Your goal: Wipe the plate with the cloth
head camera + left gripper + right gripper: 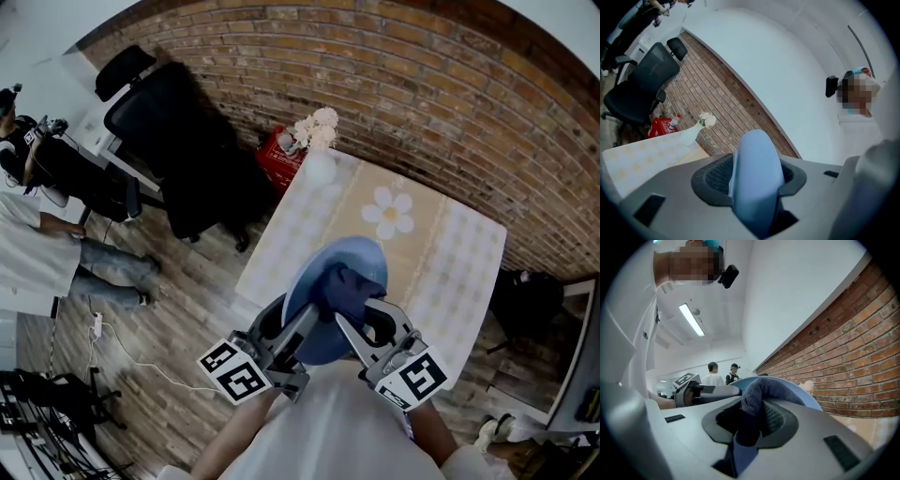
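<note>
A light blue plate is held tilted up off the table, close to the person's chest. My left gripper is shut on its lower left rim; the plate stands edge-on between the jaws in the left gripper view. A dark blue cloth lies bunched against the plate's face. My right gripper is shut on that cloth, pressing it to the plate.
A table with a pale checked cloth stands against the brick wall, bearing a white vase of flowers. A red crate sits on the floor. A black office chair and a seated person are at the left.
</note>
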### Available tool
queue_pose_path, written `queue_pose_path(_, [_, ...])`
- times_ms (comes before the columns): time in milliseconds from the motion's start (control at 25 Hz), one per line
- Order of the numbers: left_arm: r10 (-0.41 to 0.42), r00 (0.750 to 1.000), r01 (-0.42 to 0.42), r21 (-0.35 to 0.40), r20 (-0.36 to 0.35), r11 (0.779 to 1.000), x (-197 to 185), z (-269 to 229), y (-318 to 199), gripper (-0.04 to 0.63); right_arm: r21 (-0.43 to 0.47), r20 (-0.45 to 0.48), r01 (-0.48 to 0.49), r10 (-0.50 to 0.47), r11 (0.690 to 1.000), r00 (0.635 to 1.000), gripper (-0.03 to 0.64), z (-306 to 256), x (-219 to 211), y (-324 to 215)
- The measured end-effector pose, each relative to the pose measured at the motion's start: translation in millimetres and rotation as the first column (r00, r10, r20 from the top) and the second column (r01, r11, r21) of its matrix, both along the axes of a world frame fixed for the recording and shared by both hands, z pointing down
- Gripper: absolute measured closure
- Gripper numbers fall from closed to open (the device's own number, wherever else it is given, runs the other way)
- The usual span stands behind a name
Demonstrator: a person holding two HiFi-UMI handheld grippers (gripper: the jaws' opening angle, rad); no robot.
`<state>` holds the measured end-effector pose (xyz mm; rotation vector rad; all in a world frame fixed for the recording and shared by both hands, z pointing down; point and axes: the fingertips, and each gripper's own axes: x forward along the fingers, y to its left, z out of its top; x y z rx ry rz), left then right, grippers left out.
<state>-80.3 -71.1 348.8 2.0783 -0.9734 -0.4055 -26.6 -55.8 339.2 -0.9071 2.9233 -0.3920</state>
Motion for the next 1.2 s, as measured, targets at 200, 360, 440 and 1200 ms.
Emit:
queue_pose_path(200, [0.055, 0.998, -0.055, 0.034, 0.011, 0.998, 16, -5, 11, 0.391, 0.020, -0.016, 0.024, -0.024, 1.000, 1.000, 0.518, 1, -3, 8])
queue_pose_path(360, [0.093, 0.994, -0.096, 0.060, 0.051, 0.994, 29, -8, 17, 0.391, 0.080, -0.033, 0.008, -0.006, 0.997, 0.999, 0.518, -2, -2, 6])
queue_pose_path(440, [0.098, 0.993, -0.103, 0.061, 0.067, 0.993, 36, -6, 20, 0.391, 0.091, -0.060, -0.003, 0.008, 0.996, 0.998, 0.518, 2, 2, 6])
queue_pose_path(1200, [0.121, 0.987, -0.128, 0.060, 0.105, 0.990, 53, -2, 40, 0.391, 0.086, -0.102, -0.178, 0.186, 0.980, 0.977, 0.518, 8, 46, -20])
